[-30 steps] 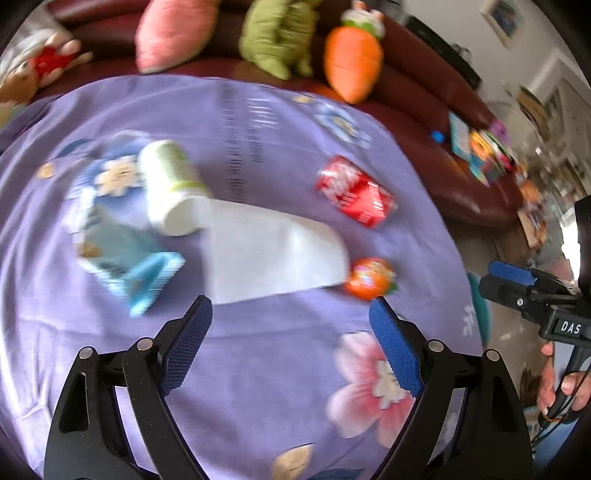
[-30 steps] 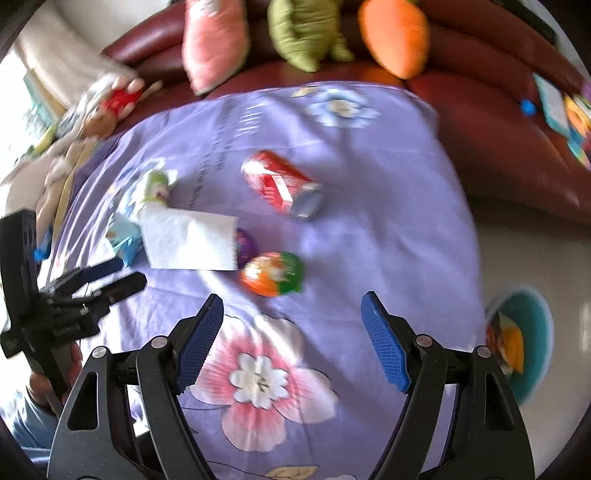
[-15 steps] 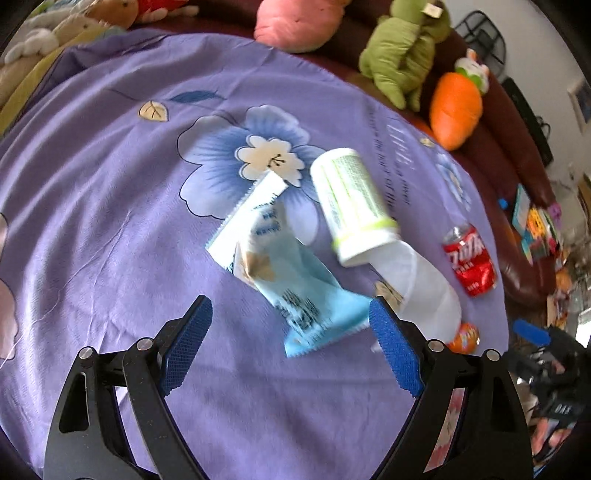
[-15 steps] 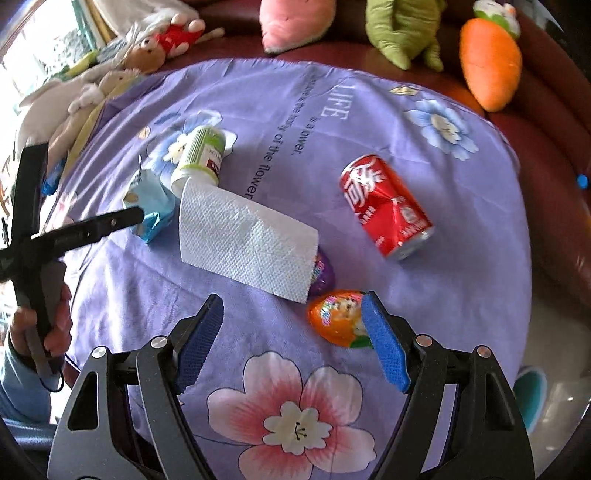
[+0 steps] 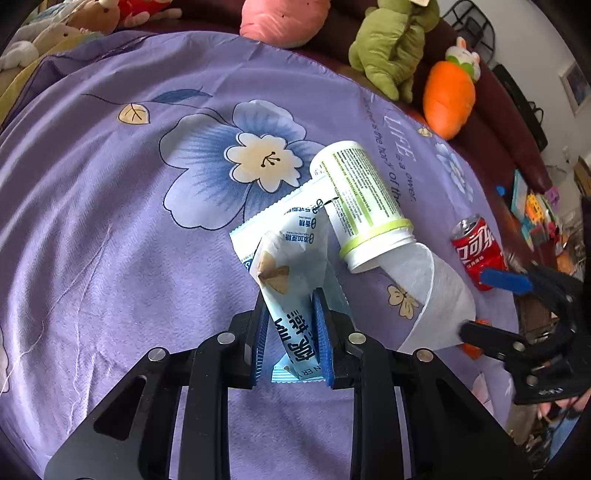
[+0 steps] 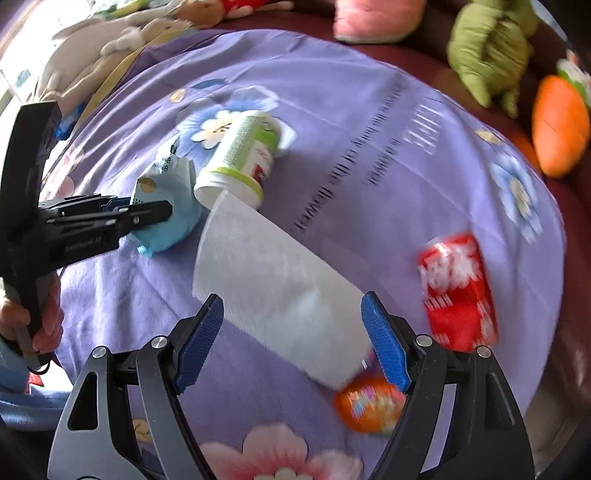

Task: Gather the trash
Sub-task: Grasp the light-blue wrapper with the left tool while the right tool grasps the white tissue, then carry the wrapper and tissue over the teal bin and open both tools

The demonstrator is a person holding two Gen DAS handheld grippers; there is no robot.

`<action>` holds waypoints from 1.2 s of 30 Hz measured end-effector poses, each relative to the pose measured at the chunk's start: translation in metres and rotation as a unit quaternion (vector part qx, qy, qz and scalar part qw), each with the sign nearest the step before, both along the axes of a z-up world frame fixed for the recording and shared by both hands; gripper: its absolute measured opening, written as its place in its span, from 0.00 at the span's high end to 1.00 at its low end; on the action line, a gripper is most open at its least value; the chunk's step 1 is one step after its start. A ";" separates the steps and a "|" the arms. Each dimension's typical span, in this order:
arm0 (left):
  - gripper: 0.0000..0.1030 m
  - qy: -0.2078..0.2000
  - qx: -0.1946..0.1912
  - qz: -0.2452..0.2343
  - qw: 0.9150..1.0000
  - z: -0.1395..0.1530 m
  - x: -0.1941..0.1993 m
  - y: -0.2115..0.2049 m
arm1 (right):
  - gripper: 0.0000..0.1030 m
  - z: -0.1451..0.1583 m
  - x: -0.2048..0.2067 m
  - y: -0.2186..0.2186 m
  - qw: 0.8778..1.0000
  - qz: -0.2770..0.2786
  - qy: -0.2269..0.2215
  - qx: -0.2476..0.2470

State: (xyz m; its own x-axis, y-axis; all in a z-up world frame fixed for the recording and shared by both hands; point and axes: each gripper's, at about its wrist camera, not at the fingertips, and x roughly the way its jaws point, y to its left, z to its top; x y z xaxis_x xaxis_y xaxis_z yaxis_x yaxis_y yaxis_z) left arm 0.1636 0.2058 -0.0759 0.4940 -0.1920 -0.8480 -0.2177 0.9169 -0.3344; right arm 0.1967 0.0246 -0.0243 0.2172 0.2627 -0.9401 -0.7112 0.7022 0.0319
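We work over a purple flowered cloth (image 5: 110,206) spread across the surface, printed with a large blue blossom and a line of dark lettering. Behind it runs a dark red sofa (image 5: 517,122) holding a pink cushion (image 5: 284,18), a green plush toy (image 5: 391,48) and an orange carrot plush (image 5: 448,99); more soft toys lie at the far left corner.

Our left gripper (image 5: 291,343) is clenched on a light blue snack wrapper (image 5: 291,266), its blue pads pressed against the packet's lower part while the upper end rises toward the blossom. Just beside the wrapper lies a white cup with a green band (image 5: 362,203), tipped on its side, its mouth touching a sheet of white paper towel (image 5: 432,295). Beyond the towel a red soda can (image 5: 478,251) lies on its side near the cloth's right edge.

Our right gripper (image 6: 291,343) is spread wide, its fingers standing on either side of the towel's near end without pinching it. An orange egg-shaped wrapper (image 6: 369,406) rests at the towel's near corner, close to the right finger; something purple seems tucked under that corner, though the blur there leaves us unsure.
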 end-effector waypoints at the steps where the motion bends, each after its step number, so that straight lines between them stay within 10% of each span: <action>1: 0.75 0.000 -0.001 0.000 1.000 0.000 -0.001 0.001 | 0.29 -0.003 0.002 0.005 1.000 0.007 0.002 0.000; 8: 0.71 0.007 0.010 0.003 1.000 -0.004 0.005 -0.001 | 0.30 -0.027 0.009 0.025 0.999 0.024 0.020 0.014; 12: 0.73 0.006 0.023 0.004 1.000 -0.003 0.006 -0.006 | 0.79 -0.025 0.001 0.022 0.999 0.025 0.015 0.022; 16: 0.79 -0.001 0.043 0.007 0.999 0.003 0.000 -0.015 | 0.93 -0.017 -0.004 0.010 0.999 0.008 0.012 0.035; 36: 0.81 -0.049 0.036 -0.115 0.992 0.064 -0.033 -0.130 | 0.95 0.056 -0.051 -0.154 0.977 -0.175 -0.048 0.116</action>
State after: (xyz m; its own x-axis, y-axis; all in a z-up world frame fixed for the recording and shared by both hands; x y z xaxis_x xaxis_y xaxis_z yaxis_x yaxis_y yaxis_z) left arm 0.1309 0.0759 -0.0123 0.5243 -0.2490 -0.8143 0.0295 0.9610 -0.2748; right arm 0.1458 -0.1298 0.0317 0.4156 0.3608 -0.8349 -0.4367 0.8844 0.1648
